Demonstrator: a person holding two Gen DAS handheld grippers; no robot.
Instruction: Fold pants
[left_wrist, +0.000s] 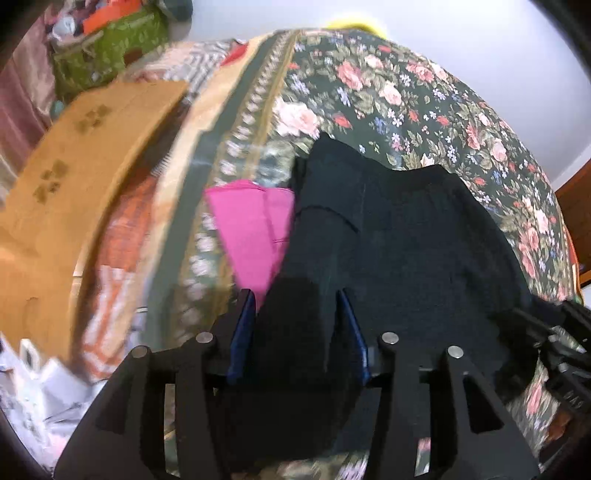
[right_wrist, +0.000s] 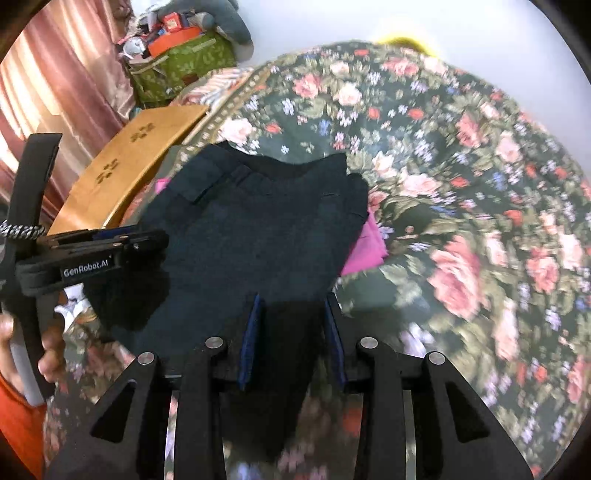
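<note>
The dark navy pants (left_wrist: 406, 240) lie folded on the floral bedspread, waistband at the far end (right_wrist: 258, 206). My left gripper (left_wrist: 295, 295) stands over their near left edge. Its blue pads are apart, and a fold of the dark cloth sits loosely between them. My right gripper (right_wrist: 293, 299) is at the near right edge, jaws also apart with dark cloth in the gap. In the right wrist view the left gripper (right_wrist: 160, 240) shows side-on at the left, held by a hand (right_wrist: 51, 350).
A pink garment (left_wrist: 251, 229) pokes out from under the pants on both sides (right_wrist: 365, 247). A wooden board (right_wrist: 136, 162) lies along the bed's left edge. A green bag (right_wrist: 184, 62) full of things and a curtain (right_wrist: 55, 74) stand behind it.
</note>
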